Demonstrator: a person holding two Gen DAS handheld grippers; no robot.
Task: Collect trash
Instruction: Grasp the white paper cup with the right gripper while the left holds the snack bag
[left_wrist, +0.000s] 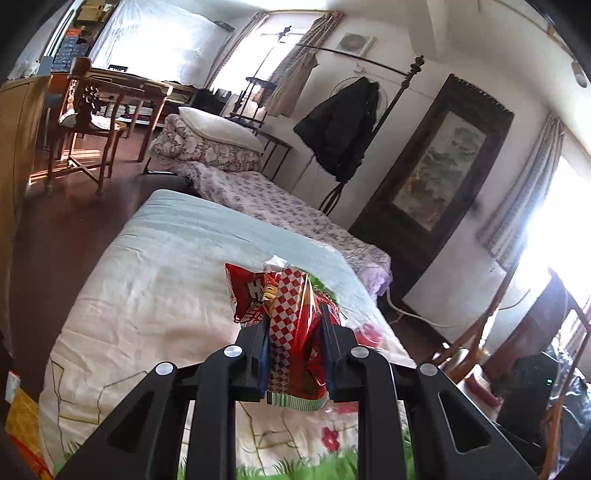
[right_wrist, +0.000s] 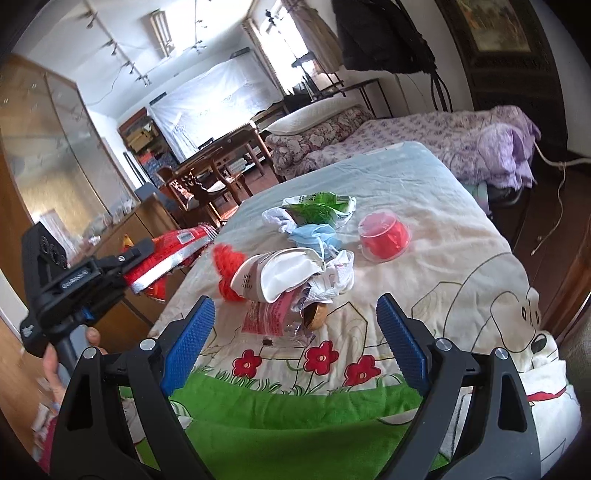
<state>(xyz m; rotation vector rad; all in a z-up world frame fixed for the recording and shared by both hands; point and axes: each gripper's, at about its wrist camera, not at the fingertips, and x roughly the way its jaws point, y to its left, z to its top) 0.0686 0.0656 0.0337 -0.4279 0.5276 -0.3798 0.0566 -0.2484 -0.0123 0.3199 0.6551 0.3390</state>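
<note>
Now, left hand-held gripper (left_wrist: 295, 328) clamped on red snack wrapper (left_wrist: 291, 314), long axis pointing forward, right hand-held gripper (right_wrist: 295, 321) wide, empty.

The setting was a lived-in bedroom of a home. A bed (right_wrist: 424, 229) with a cartoon-printed quilt stood in the foreground, and beside it lay a second bed (left_wrist: 280, 199) under a floral cover, with a pillow (left_wrist: 218, 127) resting on folded bedding. A dark coat (left_wrist: 340, 125) hung from a metal stand near curtained windows (left_wrist: 295, 62). A wooden table (left_wrist: 125, 83) and carved chair (left_wrist: 85, 122) stood on the dark wood floor, and a large framed painting (left_wrist: 439, 173) leaned against the wall.
</note>
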